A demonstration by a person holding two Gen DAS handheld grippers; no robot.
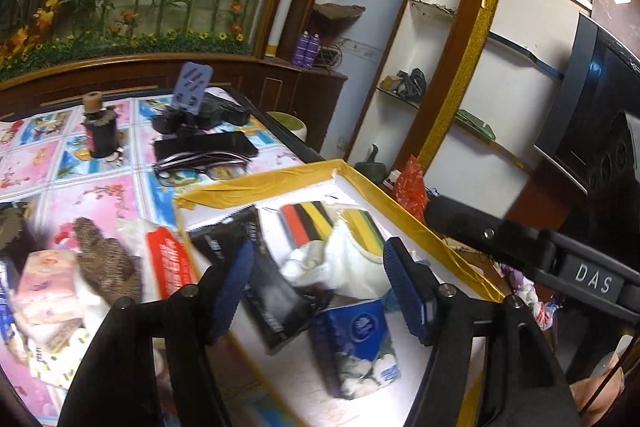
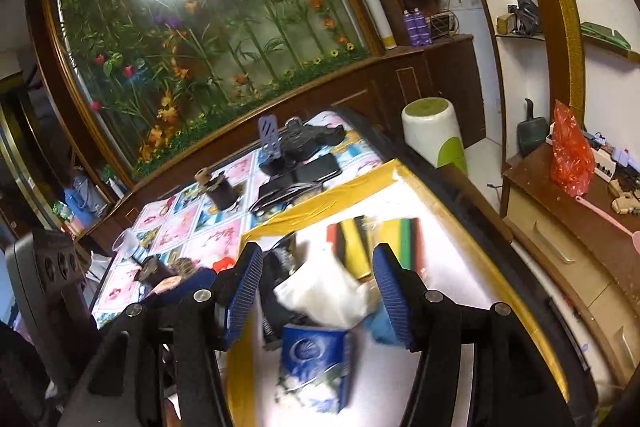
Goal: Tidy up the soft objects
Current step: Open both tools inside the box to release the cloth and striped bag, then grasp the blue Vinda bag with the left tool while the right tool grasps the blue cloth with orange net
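A white box with a yellow-taped rim (image 1: 404, 211) (image 2: 320, 203) lies on the table and holds soft things. In it are a blue tissue pack (image 1: 356, 343) (image 2: 316, 355), a black packet (image 1: 268, 299), a crumpled white bag (image 1: 344, 259) (image 2: 324, 291) and striped sponges (image 1: 308, 223) (image 2: 352, 239). My left gripper (image 1: 316, 259) hovers open above the box, its pads touching nothing. My right gripper (image 2: 318, 259) is open above the same pile, also holding nothing. Left of the box lie a brown knitted glove (image 1: 108, 259), a pink tissue pack (image 1: 48, 283) and a red-and-white packet (image 1: 168, 259).
Farther back on the patterned tablecloth stand a dark spool (image 1: 100, 131), a phone (image 1: 204, 145), glasses (image 1: 200, 167) and a purple phone stand (image 1: 192, 87). A green-and-white stool (image 2: 434, 139) and a cabinet with a red bag (image 2: 570, 155) lie beyond the table's right edge.
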